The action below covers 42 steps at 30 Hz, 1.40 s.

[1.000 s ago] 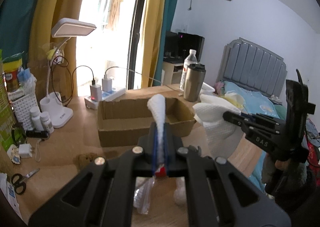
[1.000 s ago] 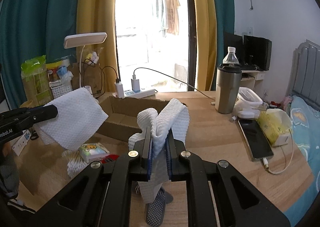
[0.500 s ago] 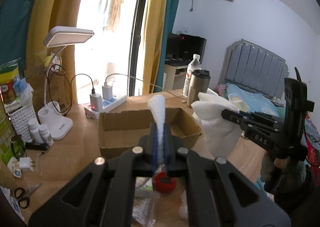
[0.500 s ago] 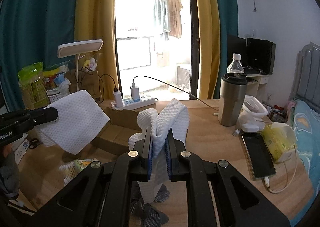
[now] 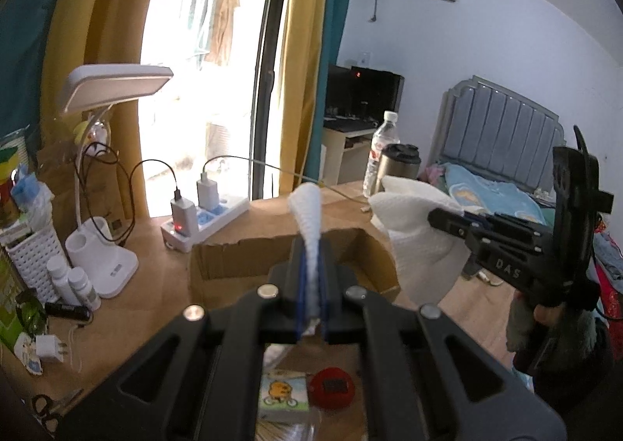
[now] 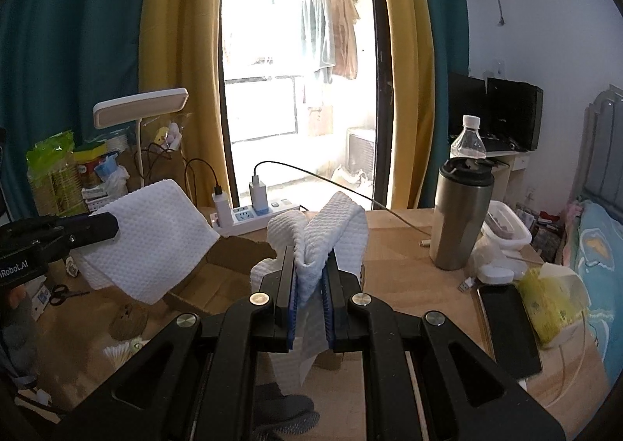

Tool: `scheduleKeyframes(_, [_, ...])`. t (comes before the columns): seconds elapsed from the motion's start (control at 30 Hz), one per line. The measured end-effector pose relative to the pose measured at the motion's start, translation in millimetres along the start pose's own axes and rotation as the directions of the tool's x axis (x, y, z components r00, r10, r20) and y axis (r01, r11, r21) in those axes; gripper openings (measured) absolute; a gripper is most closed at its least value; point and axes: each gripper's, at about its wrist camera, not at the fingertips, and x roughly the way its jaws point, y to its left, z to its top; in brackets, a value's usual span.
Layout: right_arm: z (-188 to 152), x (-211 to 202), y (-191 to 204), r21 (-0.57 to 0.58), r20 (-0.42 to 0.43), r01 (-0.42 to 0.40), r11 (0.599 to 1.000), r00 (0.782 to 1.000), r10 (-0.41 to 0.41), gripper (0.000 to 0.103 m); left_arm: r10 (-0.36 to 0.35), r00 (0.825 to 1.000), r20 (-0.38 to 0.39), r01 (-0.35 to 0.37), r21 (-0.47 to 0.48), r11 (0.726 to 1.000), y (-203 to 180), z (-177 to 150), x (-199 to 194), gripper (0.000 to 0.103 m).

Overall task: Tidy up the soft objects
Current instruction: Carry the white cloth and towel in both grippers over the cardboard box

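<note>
Since both tongs have risen over the last second, the open brown cardboard box (image 5: 288, 262) now sits lower, just ahead of and below them, so I judge the drop-in comes next. One white dimpled cloth (image 6: 155, 234) hangs between two tongs: the left gripper (image 5: 310, 285) and right gripper (image 6: 310, 285) each pinch one end, pressed tight.

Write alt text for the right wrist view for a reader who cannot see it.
The right gripper has its jaws shut on a bunched white cloth above a wooden desk. At left, the left gripper holds a second white cloth over an open cardboard box. A steel tumbler stands at right.
</note>
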Motion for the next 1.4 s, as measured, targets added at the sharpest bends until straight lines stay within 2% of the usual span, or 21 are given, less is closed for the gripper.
scheduleKeyframes(0.63, [31, 42, -12, -0.026, 0.031, -0.039, 0.999, 0.999, 0.040, 0.012, 0.007, 1.000, 0.005, -0.007, -0.005, 1.000, 7, 22, 40, 0.005])
scheduleKeyframes(1.07, [3, 80, -11, -0.003, -0.080, -0.087, 0.996, 0.993, 0.086, 0.012, -0.002, 0.998, -0.058, -0.001, -0.046, 0.999, 12, 13, 78, 0.005])
scheduleKeyframes(1.4, [-32, 103, -13, 0.026, -0.219, -0.108, 0.994, 0.969, 0.111, 0.012, 0.008, 0.992, -0.126, -0.014, -0.047, 0.999, 10, -2, 114, 0.005])
